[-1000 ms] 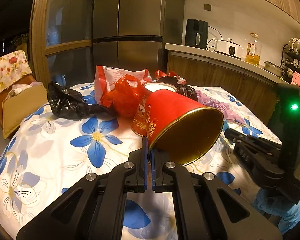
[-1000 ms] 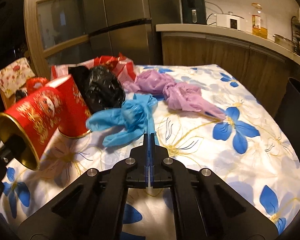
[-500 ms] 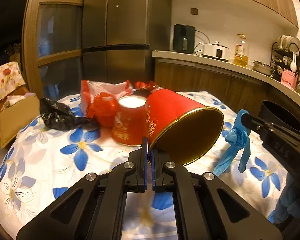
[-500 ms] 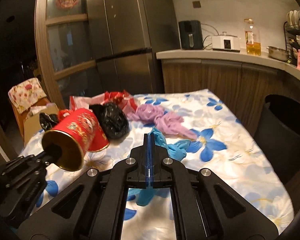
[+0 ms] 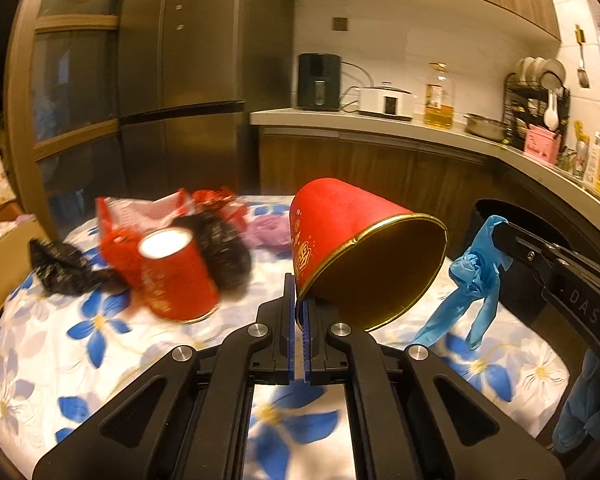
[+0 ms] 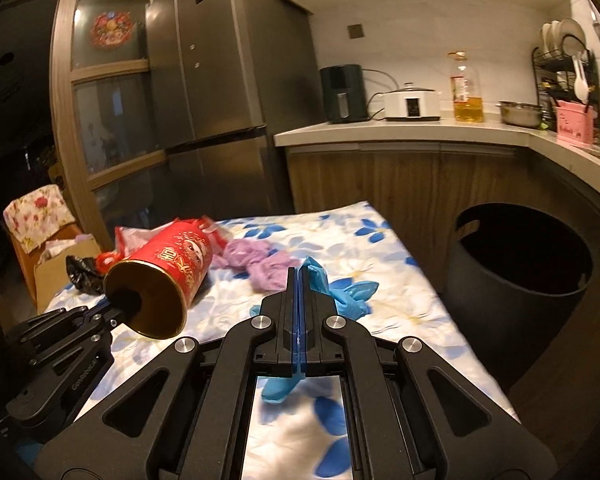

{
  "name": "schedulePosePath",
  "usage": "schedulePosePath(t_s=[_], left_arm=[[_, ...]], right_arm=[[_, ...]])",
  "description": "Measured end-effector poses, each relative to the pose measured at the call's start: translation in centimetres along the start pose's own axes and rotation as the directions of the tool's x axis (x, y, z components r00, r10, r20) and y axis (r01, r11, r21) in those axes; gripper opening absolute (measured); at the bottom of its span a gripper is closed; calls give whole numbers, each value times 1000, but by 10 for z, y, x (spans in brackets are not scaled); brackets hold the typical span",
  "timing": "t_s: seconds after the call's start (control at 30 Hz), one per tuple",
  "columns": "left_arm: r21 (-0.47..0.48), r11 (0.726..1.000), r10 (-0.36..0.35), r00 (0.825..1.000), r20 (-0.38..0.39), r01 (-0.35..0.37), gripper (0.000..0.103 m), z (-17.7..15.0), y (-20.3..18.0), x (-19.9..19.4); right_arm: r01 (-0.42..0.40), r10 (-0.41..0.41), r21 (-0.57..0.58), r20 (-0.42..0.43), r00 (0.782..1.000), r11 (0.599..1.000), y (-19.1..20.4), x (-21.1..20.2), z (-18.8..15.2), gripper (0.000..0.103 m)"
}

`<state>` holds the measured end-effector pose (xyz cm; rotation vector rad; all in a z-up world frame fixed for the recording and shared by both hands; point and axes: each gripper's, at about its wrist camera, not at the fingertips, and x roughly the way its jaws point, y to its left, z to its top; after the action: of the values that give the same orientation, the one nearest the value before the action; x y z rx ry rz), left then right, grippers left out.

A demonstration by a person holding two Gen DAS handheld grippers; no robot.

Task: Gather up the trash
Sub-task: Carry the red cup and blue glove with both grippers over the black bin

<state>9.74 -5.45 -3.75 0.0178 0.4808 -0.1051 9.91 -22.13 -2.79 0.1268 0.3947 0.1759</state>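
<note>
Left hand-held gripper (image 5: 299,312) is clamped on the gold rim of a red paper cup (image 5: 356,248), which hangs tipped on its side above the worktop (image 5: 100,364), its open gold mouth turned toward the camera. Right hand-held gripper (image 6: 299,292) is pinched together on a crumpled blue glove (image 6: 346,294); in the left wrist view the same glove (image 5: 474,276) dangles from that gripper's tip (image 5: 500,229), clear of the flowered cloth. Both loads are raised off the surface, and the two tools are near each other, the cup to the left of the glove. On the blue-flowered cloth behind them lies the rest of the litter: a second red cup (image 5: 176,276) standing mouth-down, a black plastic bag (image 5: 62,268) at the left edge, another dark crumpled bag (image 5: 224,248) just behind the standing cup, red and white wrappers (image 5: 148,212) at the back, and a bundle of purple film (image 6: 266,262) near the far side. A round black bin (image 6: 516,280) stands open on the floor just beside the right edge of the worktop, below the kitchen counter (image 6: 420,130), which carries a black appliance, a white cooker and a bottle of oil. A tall grey fridge (image 6: 228,80) fills the background.
</note>
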Motion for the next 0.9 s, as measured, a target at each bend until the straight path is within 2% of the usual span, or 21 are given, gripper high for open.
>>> schedulePosePath(t_s=[0.23,0.57,0.9], left_arm=[[64,995,-77,996,34,75,2,20,-46,12],[128,973,-200,977,77,189,2,55,-116,34],[175,945,-291,955,58,277,2,74,-182,66]], right_arm=[[93,-95,37,57,994,995,-47,-14,22,0],[218,-230,102,123,965,971,-111,-27,50,0],[297,-315,153,111,943,943,-171,-20,57,0]])
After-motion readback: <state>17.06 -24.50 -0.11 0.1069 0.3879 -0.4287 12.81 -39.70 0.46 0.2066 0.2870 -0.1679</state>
